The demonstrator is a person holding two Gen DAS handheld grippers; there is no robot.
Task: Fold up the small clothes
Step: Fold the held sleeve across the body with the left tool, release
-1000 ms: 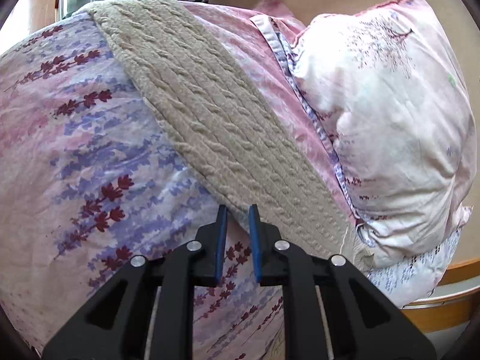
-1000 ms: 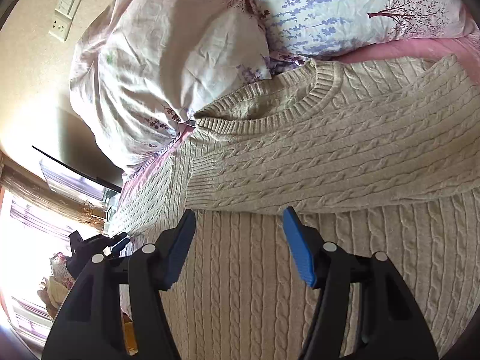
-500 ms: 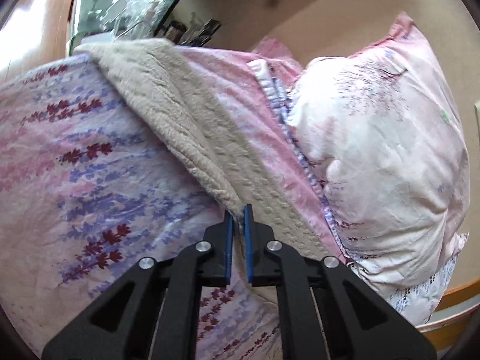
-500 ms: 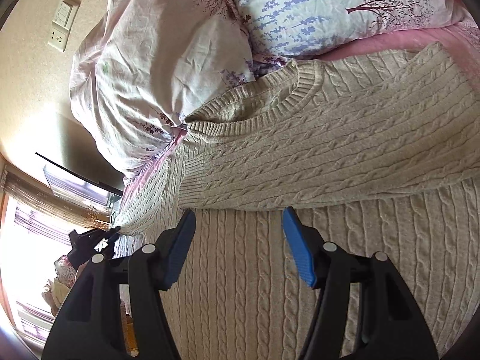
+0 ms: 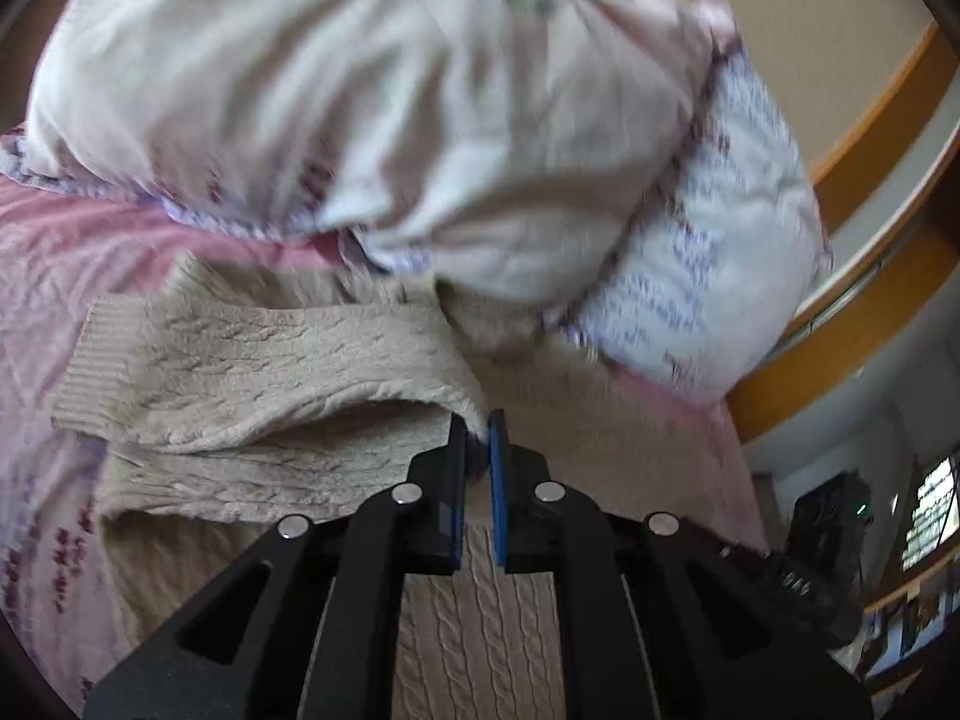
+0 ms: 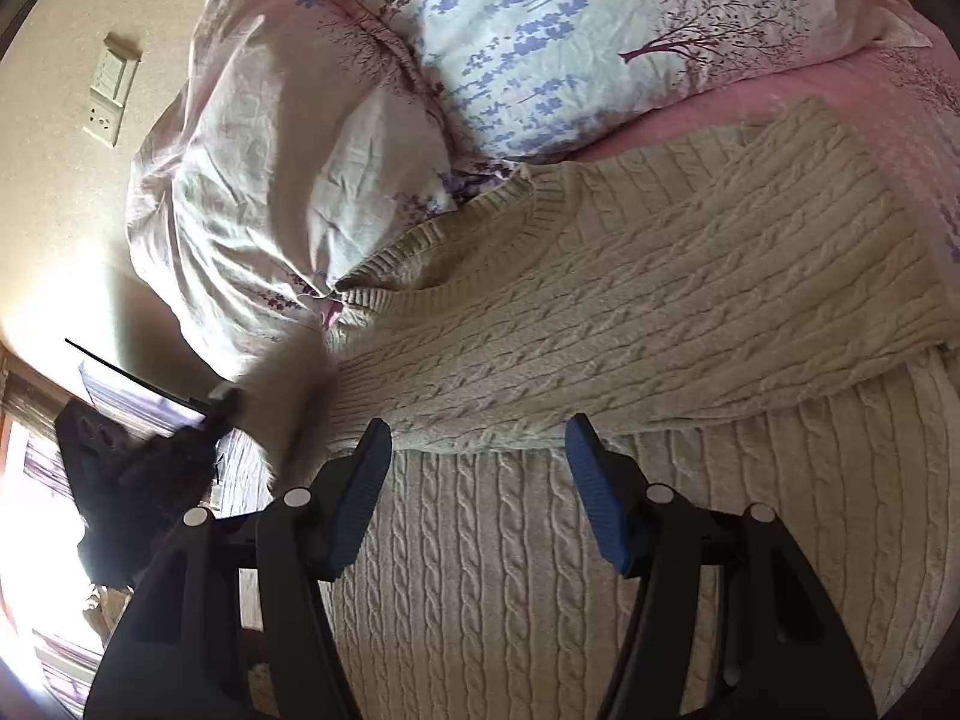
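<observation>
A: Where's the sweater (image 6: 630, 312) rn?

B: Beige cable-knit, spread flat on the bed w/ pink sheet (image 6: 840, 90). Right wrist view: one sleeve (image 6: 690, 300) lies folded across the chest, its cuff end toward 2 o'clock. Neckline (image 6: 480, 240) sits at approx 11 o'clock from frame centre, touching the pillows.

A: Left gripper (image 5: 478, 438)?

B: Jaws pressed together on a fold of knit, clamped on the other sleeve (image 5: 270, 372). In left wrist view that sleeve arcs from the jaws out to 9 o'clock, ribbed cuff (image 5: 90, 372) at the far end, resting on the pink sheet. Sleeve is lifted at the pinch, w/ a shadowed gap under it. View's motion-blurred, esp. the upper half.

A: Right gripper (image 6: 477, 438)?

B: Jaws wide apart, holding nothing. Blue pads (image 6: 594, 504) hover over the sweater body, just below the folded sleeve's lower edge. Can't tell if tips touch the knit.

A: Is the left one seen from the right cam?

B: Yes, dark blurred shape at 9 o'clock (image 6: 138, 462), w/ a blurred bit of beige knit at its tip.

A: Anything else?

B: Two pillows: crumpled pinkish-white pillow (image 6: 270, 180) at 10 o'clock, floral pillow (image 6: 600, 30) w/ purple sprigs at 12. Wall switch plate (image 6: 111, 96) at far upper left. Wooden headboard (image 5: 870, 324) at 3 o'clock in left view.
</observation>
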